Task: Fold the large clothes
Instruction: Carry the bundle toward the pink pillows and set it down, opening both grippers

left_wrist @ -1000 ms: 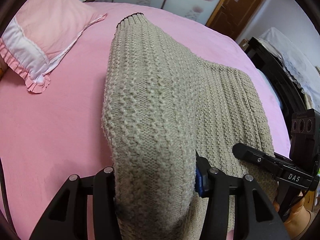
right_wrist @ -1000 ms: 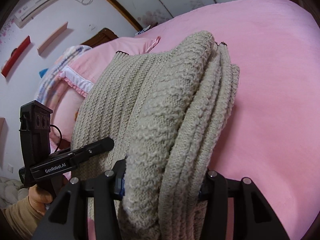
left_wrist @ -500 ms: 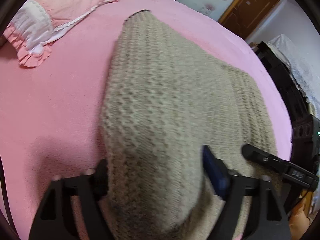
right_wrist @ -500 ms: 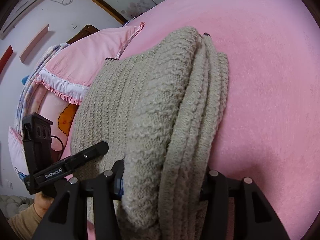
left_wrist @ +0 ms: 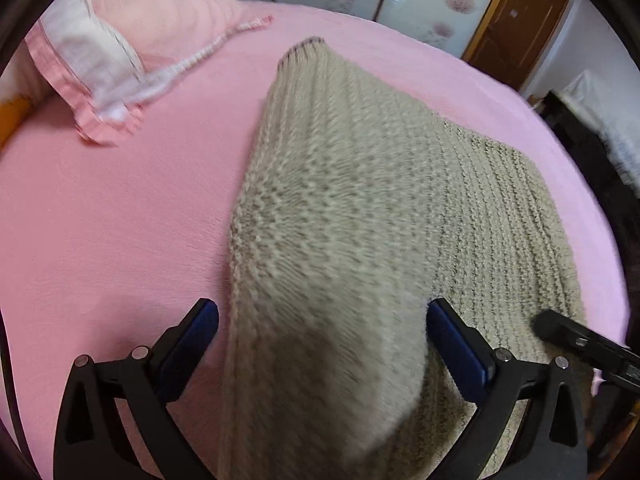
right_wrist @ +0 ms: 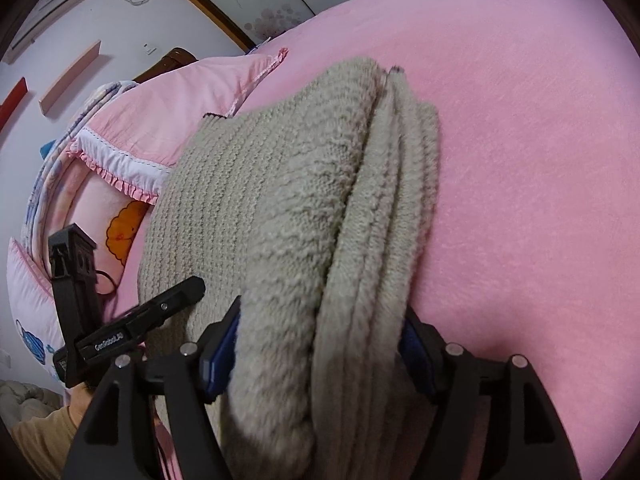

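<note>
A beige knitted sweater (left_wrist: 360,208) lies folded in several layers on the pink bed (left_wrist: 100,220). My left gripper (left_wrist: 322,320) is open, its fingers wide apart on either side of the sweater's near left edge. My right gripper (right_wrist: 320,332) is shut on the sweater's thick folded right edge (right_wrist: 360,240), with blue pads pressing the layers. The left gripper's body shows in the right wrist view (right_wrist: 132,320), and the right gripper's finger shows in the left wrist view (left_wrist: 580,340).
A pink pillow with white frilled trim (left_wrist: 108,60) lies at the bed's head, also in the right wrist view (right_wrist: 160,120). A wooden door (left_wrist: 516,24) and dark furniture (left_wrist: 592,148) stand beyond the bed. Pink sheet spreads right of the sweater (right_wrist: 520,160).
My left gripper has opened and let go of the sweater's edge, which it held a second ago. My right gripper still holds the folded edge and has lowered it towards the bed.
</note>
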Demonstrator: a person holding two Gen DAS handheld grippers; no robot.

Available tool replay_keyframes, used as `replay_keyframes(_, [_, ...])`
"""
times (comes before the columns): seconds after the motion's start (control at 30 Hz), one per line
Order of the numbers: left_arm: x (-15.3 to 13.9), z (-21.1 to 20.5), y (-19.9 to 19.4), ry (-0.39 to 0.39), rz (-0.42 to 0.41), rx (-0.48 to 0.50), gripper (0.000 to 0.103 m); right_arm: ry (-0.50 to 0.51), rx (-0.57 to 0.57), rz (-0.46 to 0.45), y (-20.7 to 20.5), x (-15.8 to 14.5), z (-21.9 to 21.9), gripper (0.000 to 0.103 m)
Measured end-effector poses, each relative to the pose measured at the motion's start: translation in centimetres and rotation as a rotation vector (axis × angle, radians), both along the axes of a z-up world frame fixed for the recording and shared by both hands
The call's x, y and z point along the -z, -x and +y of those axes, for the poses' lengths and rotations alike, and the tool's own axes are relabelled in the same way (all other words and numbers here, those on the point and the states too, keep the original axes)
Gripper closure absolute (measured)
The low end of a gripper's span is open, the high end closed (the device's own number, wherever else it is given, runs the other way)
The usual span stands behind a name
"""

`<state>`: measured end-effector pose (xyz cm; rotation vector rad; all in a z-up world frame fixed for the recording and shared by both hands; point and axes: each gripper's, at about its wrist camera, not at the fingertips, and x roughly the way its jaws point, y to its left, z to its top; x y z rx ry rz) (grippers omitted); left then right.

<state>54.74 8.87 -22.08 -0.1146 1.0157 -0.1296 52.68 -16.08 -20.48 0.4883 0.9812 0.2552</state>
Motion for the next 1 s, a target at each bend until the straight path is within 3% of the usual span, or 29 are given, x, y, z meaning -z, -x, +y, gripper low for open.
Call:
replay_keyframes(0.1, [-1.7,-2.0,1.7,-0.112,-0.038,-0.032,0.000,0.051,0.004,-0.036,1.7,-1.7,-0.4,0.032])
replay_keyframes(0.17, [-2.8,-3.4,3.1,-0.138,-0.062,-0.036,0.000,0.074,0.007,-0.065,2.9,-2.7,-1.0,0.032])
replay_keyframes(0.27, [-4.5,-5.1,5.3,-0.115,-0.073,-0.053,0.000,0.117,0.033,-0.092,4.8,-4.2,-2.1,0.032])
replay_keyframes(0.47, [-8.4,-8.6,9.7,0.067,-0.073,-0.115,0.000,0.113,0.094,-0.104,8.9,-6.8,-5.5,0.032])
replay_keyframes(0.53, [-9.0,-10.1,11.6,0.094,-0.064,-0.114,0.000,0.127,0.110,-0.114,10.6,-7.7,-6.5,0.032])
replay_keyframes(0.77, [-11.4,-17.2,17.1,0.079,-0.112,-0.106,0.000,0.130,0.158,-0.149,17.6,-9.4,-11.0,0.032])
replay_keyframes(1.0, [-10.0,-21.9,21.0,0.056,-0.120,-0.090,0.000,0.167,0.174,-0.163,22.6,-8.8,-15.3,0.032])
